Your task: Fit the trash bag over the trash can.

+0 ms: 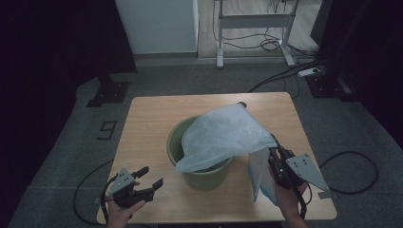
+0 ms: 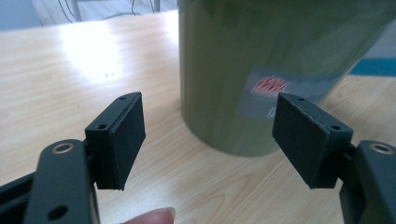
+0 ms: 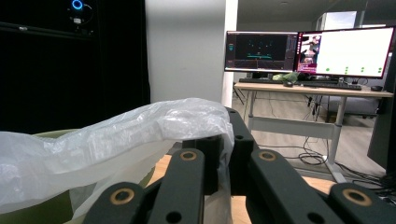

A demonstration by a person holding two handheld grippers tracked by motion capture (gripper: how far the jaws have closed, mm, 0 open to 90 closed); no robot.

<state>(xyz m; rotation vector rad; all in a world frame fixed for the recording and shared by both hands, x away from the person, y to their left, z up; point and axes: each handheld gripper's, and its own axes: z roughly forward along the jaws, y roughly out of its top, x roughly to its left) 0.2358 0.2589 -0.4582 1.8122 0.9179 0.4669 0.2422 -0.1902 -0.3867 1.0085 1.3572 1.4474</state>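
Where a green bin (image 1: pixel 202 156) stands, wooden table (image 1: pixel 152 118), grey carpet (image 1: pixel 190 78)

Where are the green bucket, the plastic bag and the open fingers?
green bucket (image 1: pixel 205 179): high view, on its front wall below the rim.
plastic bag (image 1: pixel 223 133): high view, on the stretch draped over the bucket.
left gripper (image 2: pixel 208 140): left gripper view, midway between its two spread fingers.

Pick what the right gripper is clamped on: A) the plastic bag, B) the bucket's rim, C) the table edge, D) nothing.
A: the right gripper has its jaws shut on the plastic bag, which drapes over the green bucket.
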